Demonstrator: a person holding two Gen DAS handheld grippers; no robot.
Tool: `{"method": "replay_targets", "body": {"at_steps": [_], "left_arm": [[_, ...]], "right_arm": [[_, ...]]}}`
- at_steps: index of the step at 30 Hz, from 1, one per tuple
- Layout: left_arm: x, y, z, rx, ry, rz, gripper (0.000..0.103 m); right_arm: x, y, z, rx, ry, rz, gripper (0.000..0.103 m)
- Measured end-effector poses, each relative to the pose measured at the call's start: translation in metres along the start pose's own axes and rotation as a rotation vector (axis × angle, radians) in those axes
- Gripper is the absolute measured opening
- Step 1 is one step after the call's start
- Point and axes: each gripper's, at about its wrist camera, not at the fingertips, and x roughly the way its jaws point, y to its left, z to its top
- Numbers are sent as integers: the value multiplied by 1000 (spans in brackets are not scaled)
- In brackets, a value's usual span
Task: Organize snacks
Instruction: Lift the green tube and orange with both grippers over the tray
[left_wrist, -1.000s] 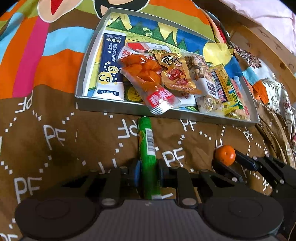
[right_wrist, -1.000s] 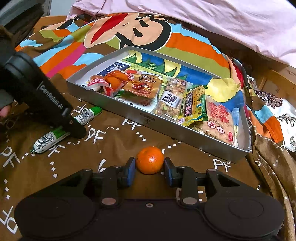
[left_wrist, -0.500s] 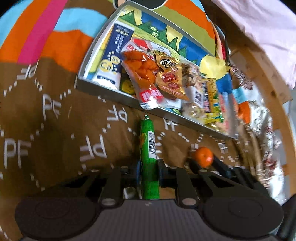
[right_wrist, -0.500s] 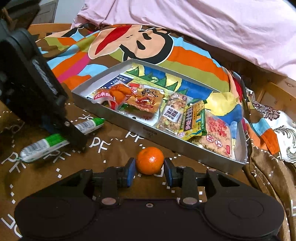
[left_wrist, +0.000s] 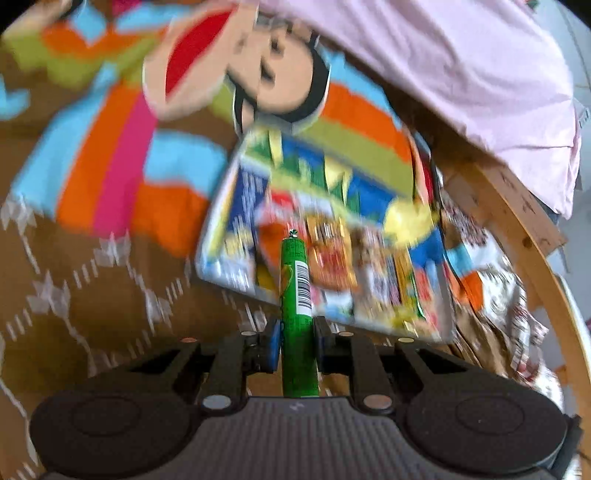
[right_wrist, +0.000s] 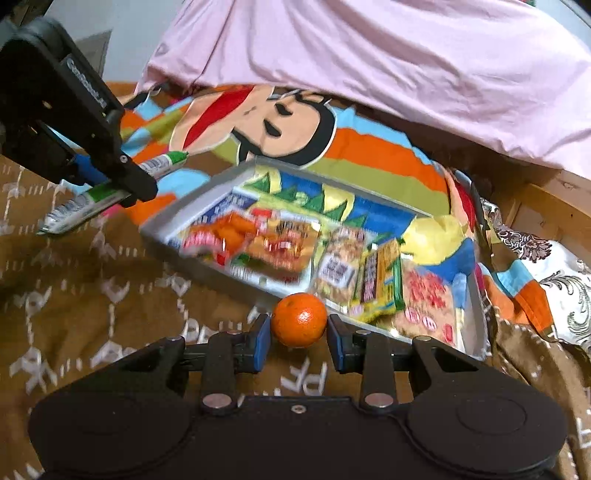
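Compared with a second ago, both grippers have risen off the brown blanket (right_wrist: 110, 314) printed with white "PF" letters, and each carries its item along. The left gripper (left_wrist: 295, 343) is closed tightly on the lower part of a slim green tube-shaped snack stick with a white barcode label (left_wrist: 297, 291); the stick, which lay flat on the blanket before, now points forward in the air towards the shallow grey rectangular tray of snack packets (left_wrist: 236, 284), its crimped tip over the tray's near edge in the left wrist view. In the right wrist view the same stick (right_wrist: 110, 192) hangs clear of the blanket, left of the tray (right_wrist: 207, 269), held by the black left gripper body, whose white lettering is partly legible as "CenRobot". The right gripper (right_wrist: 298, 332) is partly closed, its blue pads pressing both sides of a small round orange mandarin (right_wrist: 299, 319), now lifted and seen just before the tray's near wall. Packet print in the tray is too blurred to read.
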Motion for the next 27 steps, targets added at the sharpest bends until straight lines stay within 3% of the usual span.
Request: {"method": "replay_targets", "body": {"at_steps": [5, 10, 14, 27], "left_arm": [[8, -6, 25, 64, -133, 34, 20], [31, -1, 40, 90, -201, 42, 20], [56, 9, 50, 49, -232, 28, 20], [90, 15, 42, 123, -263, 121, 20]], "right_arm": [[16, 1, 15, 28, -47, 12, 35], [34, 1, 22, 63, -43, 34, 35], [45, 0, 22, 90, -19, 48, 35], [65, -3, 23, 141, 10, 62, 36]]}}
